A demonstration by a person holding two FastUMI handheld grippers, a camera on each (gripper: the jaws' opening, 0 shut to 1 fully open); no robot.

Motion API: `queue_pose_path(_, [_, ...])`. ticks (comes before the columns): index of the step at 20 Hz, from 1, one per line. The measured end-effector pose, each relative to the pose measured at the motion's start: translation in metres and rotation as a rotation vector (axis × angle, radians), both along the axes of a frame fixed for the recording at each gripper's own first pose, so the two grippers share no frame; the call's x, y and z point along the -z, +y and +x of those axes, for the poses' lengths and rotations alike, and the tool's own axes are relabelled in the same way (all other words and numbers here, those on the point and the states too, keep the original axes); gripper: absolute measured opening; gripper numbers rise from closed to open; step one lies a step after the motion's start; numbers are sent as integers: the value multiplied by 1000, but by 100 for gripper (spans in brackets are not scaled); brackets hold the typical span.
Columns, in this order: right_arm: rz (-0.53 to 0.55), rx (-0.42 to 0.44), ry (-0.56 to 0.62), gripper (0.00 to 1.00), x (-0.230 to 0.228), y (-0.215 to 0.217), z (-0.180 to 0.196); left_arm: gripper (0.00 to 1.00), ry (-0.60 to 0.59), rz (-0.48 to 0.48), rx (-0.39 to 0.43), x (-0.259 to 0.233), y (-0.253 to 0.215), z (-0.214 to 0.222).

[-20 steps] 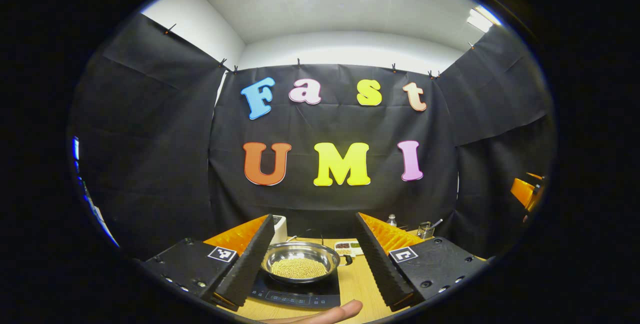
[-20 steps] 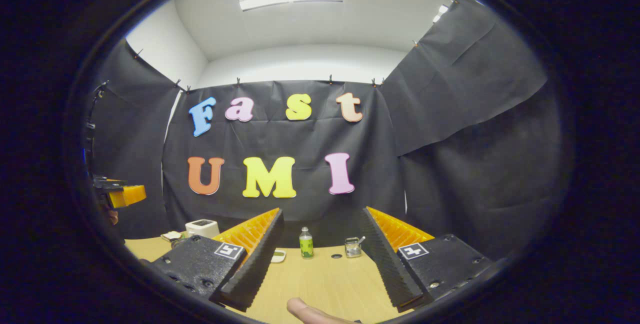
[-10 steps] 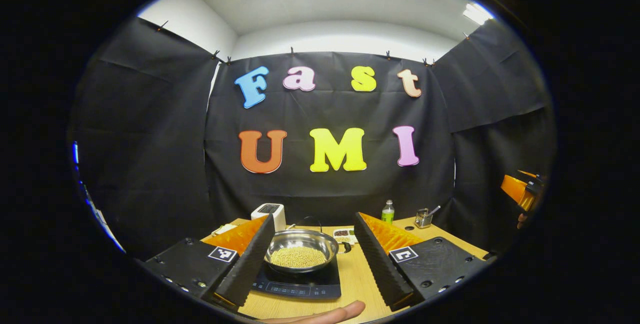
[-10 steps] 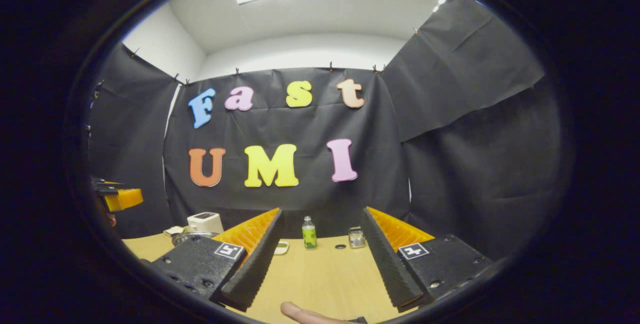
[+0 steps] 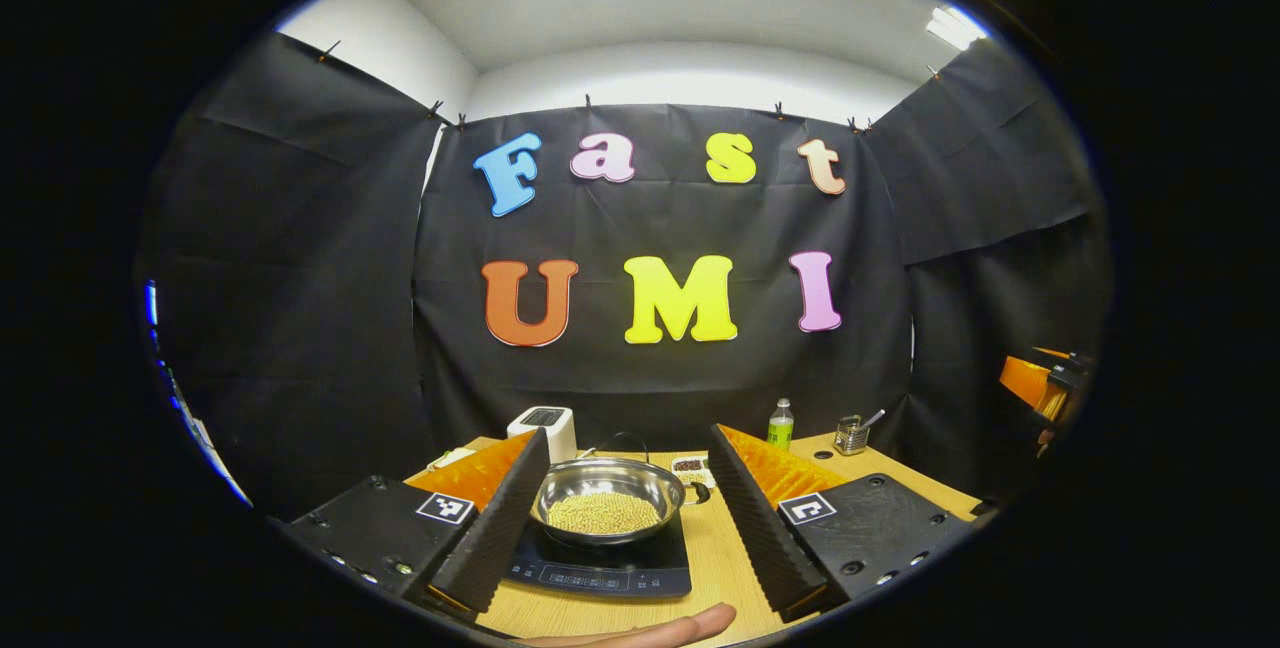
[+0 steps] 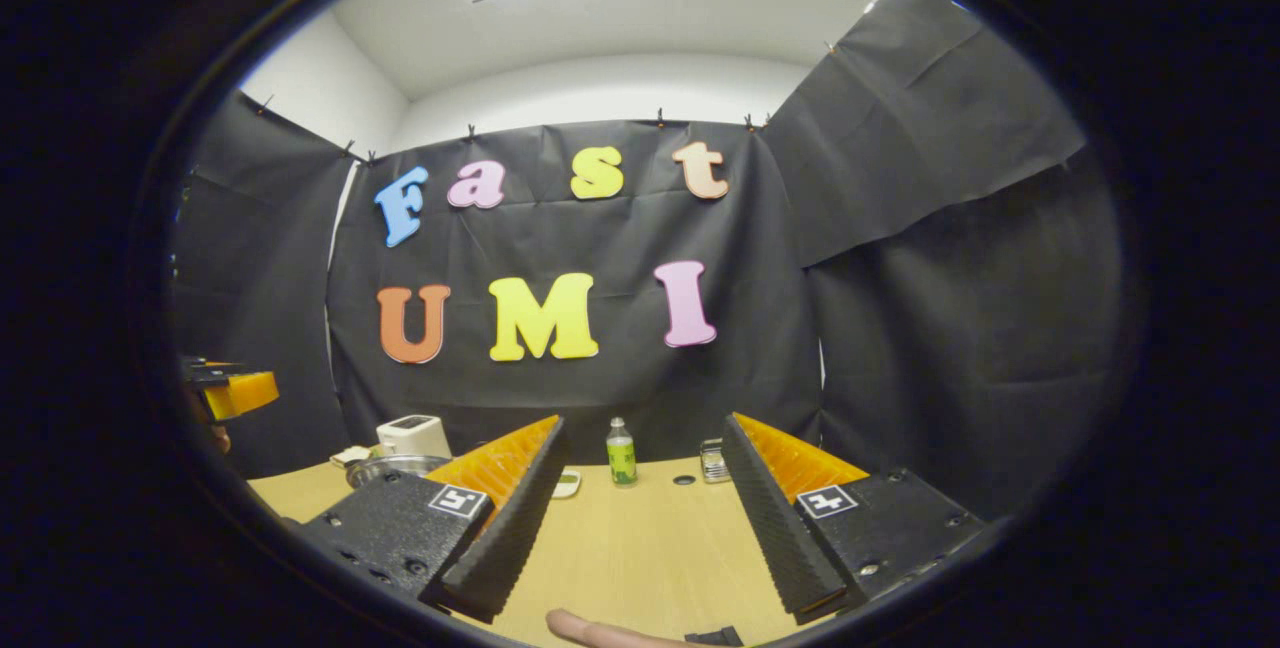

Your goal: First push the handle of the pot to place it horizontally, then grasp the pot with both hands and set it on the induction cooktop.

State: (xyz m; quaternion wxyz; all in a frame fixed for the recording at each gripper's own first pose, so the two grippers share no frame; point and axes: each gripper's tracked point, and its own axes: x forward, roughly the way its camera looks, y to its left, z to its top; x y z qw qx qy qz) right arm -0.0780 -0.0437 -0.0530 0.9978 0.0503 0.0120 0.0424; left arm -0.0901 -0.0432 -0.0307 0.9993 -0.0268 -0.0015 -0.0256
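pot on the cooktop, both grippers held back and open

tipped down a little since a second ago, so more tabletop and the back-row clutter now in sight. seen from the left gripper view: left gripper (image 5: 625, 523) spread wide, holding nothing, with the pot (image 5: 608, 500) framed between its fingers but apart from both. sits on the induction cooktop (image 5: 600, 568), filled with small pale yellow grains. right gripper (image 6: 645, 528) likewise wide apart and empty over bare wood, well off to the side of the pot.

likely stiff, thin polished steel, slick at the rim, made heavier by the loose fill and apt to spill if tipped. best taken at opposite sides, by the small dark handle (image 5: 697, 491) on its right and the rim across from it, and kept level. placement appears done already.

smooth light wooden table (image 6: 640, 548), flat and free near the front. along the back: a white box-shaped appliance (image 5: 545, 426), a green bottle (image 6: 621, 455), a small metal holder (image 5: 851, 436), a divided tray (image 5: 690, 468). black cloth on three sides, white ceiling with bright panels overhead.
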Motion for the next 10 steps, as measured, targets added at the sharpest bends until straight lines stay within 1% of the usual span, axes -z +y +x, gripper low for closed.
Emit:
queue_pose_path(4, [8, 1, -1, 96, 0, 0, -2, 94, -3, -9, -9, 1, 4, -1])
queue_pose_path(6, [13, -1, -6, 98, 0, 2, -2, 95, -6, -11, -5, 0, 4, -1])
queue_pose_path(10, [5, -15, -7, 96, 2, 7, -2, 95, -8, 2, 5, 2, 3, -2])
